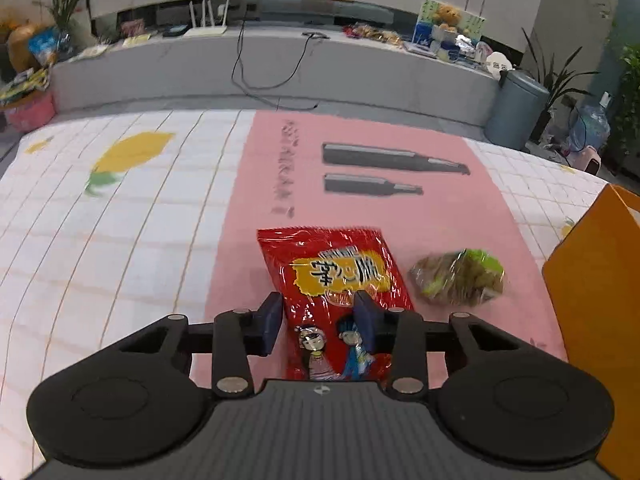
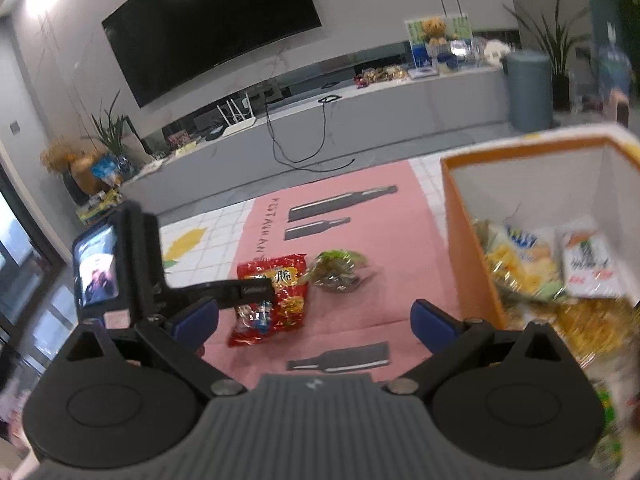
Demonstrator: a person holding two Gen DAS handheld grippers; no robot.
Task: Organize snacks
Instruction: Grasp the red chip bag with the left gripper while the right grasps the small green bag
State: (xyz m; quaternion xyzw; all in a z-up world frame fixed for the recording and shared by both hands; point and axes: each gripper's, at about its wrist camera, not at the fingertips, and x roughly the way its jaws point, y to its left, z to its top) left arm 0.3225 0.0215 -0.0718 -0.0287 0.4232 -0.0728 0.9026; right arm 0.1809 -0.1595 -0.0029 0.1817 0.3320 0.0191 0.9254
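- Left gripper: fingers spread, straddling the red snack bag on the pink mat.
- Right gripper: fingers wide apart, grasping nothing.
- Green packet: beside the bag.
- Orange box: holds snacks.

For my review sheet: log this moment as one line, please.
left gripper: jaws astride red snack bag, not shut | right gripper: open, empty | green packet: on pink mat | orange box: holds snacks
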